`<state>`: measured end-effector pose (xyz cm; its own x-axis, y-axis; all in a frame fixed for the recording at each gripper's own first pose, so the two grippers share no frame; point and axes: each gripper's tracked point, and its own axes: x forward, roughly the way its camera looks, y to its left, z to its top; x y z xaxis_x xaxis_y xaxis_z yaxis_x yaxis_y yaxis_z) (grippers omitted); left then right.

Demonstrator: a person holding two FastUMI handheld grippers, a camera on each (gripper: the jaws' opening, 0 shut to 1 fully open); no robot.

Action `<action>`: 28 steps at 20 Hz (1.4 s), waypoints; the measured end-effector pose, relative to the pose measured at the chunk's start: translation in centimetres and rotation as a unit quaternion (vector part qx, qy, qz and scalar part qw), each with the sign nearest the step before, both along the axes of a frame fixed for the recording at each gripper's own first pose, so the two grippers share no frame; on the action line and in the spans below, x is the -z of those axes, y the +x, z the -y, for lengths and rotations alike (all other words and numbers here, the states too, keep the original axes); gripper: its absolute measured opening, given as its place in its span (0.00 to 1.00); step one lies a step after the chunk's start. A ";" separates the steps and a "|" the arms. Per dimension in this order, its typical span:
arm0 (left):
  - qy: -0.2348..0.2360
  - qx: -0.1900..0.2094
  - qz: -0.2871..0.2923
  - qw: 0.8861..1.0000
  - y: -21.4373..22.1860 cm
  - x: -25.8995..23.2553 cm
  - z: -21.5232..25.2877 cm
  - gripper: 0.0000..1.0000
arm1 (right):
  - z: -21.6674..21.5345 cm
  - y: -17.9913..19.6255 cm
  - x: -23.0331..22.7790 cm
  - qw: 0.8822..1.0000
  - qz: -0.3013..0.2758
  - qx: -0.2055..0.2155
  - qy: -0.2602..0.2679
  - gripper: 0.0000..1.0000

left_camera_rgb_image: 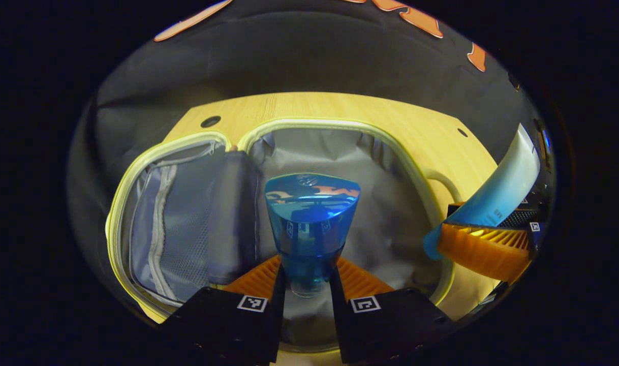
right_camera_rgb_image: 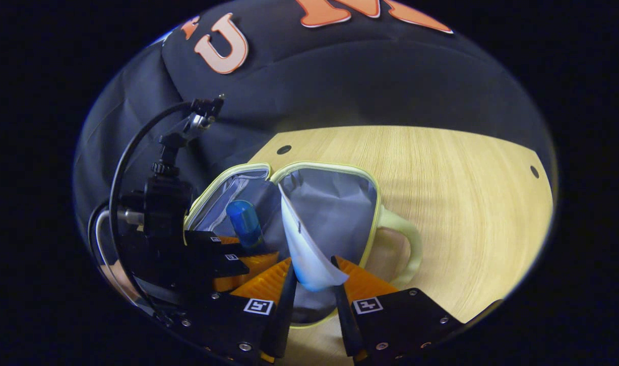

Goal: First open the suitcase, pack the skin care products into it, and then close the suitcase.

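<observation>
The suitcase [left_camera_rgb_image: 340, 152] lies open on the table [right_camera_rgb_image: 441, 178], and over its main compartment the left gripper [left_camera_rgb_image: 309, 284] clamps a blue bottle [left_camera_rgb_image: 312, 218] while the right gripper [right_camera_rgb_image: 313, 284] pinches a white tube [right_camera_rgb_image: 302, 244], both evidently poised for packing.

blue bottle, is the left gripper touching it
Touching. In the left gripper view the left gripper has both fingers pressed against the blue bottle's narrow lower end, holding it above the open suitcase.
</observation>
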<state>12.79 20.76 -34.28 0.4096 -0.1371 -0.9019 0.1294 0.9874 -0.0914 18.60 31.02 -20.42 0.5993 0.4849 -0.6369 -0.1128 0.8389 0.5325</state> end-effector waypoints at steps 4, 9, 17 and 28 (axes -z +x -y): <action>0.036 -0.005 -0.010 0.999 1.0 0.0 0.4 0.45 | -0.9 0.4 1.4 0.999 -0.029 -0.016 0.015 0.43; 0.058 -0.028 -0.006 0.998 1.4 1.2 -0.7 0.46 | -2.0 1.6 2.4 0.998 -0.054 -0.019 0.036 0.43; 0.047 -0.035 0.098 0.993 2.6 -5.4 -2.1 0.60 | -2.5 2.7 3.5 0.992 -0.109 0.015 0.062 0.43; 0.108 -0.131 0.140 0.976 -2.6 -10.0 -16.7 0.77 | -2.5 3.4 5.1 0.983 -0.168 0.065 0.033 0.46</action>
